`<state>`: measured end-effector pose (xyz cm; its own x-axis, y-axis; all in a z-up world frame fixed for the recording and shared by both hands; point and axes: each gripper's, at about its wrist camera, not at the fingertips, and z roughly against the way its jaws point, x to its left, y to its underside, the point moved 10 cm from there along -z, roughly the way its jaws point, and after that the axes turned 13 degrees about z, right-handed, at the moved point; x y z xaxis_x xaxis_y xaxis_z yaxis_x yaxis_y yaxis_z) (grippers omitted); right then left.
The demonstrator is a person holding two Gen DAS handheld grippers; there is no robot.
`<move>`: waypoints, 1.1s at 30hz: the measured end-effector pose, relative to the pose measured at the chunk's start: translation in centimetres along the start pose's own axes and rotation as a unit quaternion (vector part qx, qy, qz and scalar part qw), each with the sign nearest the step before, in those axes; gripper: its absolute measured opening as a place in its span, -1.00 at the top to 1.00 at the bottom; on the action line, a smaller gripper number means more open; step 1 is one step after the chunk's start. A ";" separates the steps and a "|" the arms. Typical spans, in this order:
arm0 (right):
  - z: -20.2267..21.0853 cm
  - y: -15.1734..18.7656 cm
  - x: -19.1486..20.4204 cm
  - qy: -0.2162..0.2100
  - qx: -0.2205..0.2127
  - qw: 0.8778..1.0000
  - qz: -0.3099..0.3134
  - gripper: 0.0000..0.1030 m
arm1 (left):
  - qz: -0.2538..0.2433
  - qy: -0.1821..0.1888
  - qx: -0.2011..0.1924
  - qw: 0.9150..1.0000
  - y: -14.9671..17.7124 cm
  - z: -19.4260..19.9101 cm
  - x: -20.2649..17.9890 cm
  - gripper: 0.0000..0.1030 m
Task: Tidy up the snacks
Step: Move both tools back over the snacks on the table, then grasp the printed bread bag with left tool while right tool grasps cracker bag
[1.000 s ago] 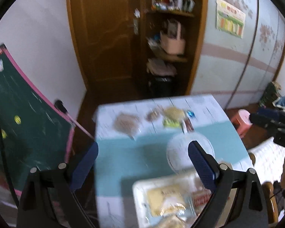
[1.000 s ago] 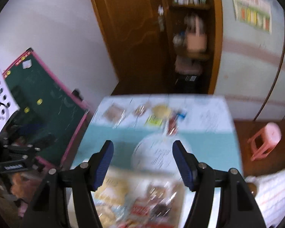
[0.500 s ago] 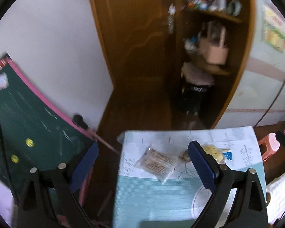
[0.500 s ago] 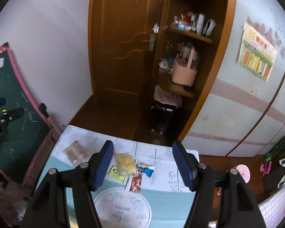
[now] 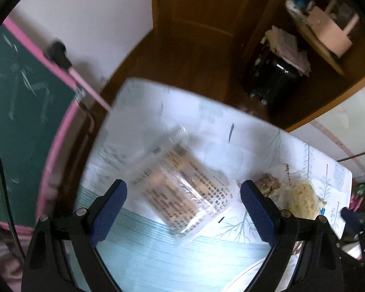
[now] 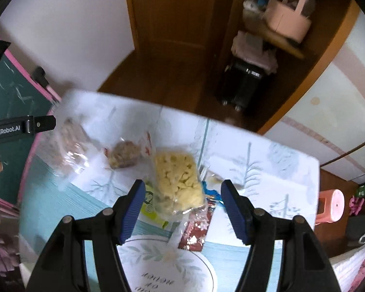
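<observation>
While both grippers point steeply down at the table (image 5: 158, 262), neither one grips anything. In the left wrist view the left gripper (image 5: 183, 213) has its jaws spread wide, with the blue pads (image 5: 109, 213) at about 8 and 4 o'clock of the frame; a clear packet of brown biscuits (image 5: 182, 192) shows between them, lying on the tablecloth below and, as far as the blurred view shows, untouched by either pad. That packet is a see-through wrapper with dark print, set at a slant, its contents smeared by motion. At 3 o'clock from it lie a small brown snack in clear wrap (image 5: 267, 186) and a yellow snack packet (image 5: 301, 198). In the right wrist view the right gripper (image 6: 182, 209) is released too, its jaws less widely parted, and the yellow snack packet (image 6: 177, 180) appears in the gap, resting on the cloth clear of both pads. It holds lumpy pale-yellow pieces in crinkled clear film and overlaps a green-and-white packet (image 6: 150, 209) at its 8 o'clock and a red sachet (image 6: 194, 233) at its 5 o'clock. A white round plate (image 6: 168, 265) with printed leaves sits at 6 o'clock.
</observation>
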<state>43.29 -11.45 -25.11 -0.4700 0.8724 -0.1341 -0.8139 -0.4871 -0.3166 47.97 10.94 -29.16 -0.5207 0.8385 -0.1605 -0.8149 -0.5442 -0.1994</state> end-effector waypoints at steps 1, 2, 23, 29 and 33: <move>-0.8 0.1 0.1 -0.004 0.005 1.000 0.000 -0.26 | 0.006 0.001 0.010 1.000 0.4 -1.1 -0.1 -0.83; -1.7 0.1 0.2 -0.007 0.010 1.000 0.000 -0.26 | 0.008 -0.001 0.014 1.000 0.8 -1.9 -0.2 -0.83; -7.1 2.0 1.8 -0.007 0.070 0.997 0.017 -0.21 | 0.039 -0.086 0.003 0.996 0.8 -5.0 0.8 -1.00; -7.4 1.8 2.1 -0.001 0.072 0.997 0.023 -0.21 | 0.059 -0.071 0.026 0.995 1.6 -6.1 1.0 -1.00; -7.2 2.0 2.0 0.000 0.067 0.997 0.024 -0.13 | 0.058 -0.079 0.012 0.995 1.1 -5.4 1.1 -0.56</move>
<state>43.16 -10.45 -32.75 -0.5093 0.8481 -0.1458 -0.8289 -0.5290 -0.1819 47.85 11.12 -34.83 -0.6436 0.7649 -0.0271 -0.7517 -0.6384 -0.1655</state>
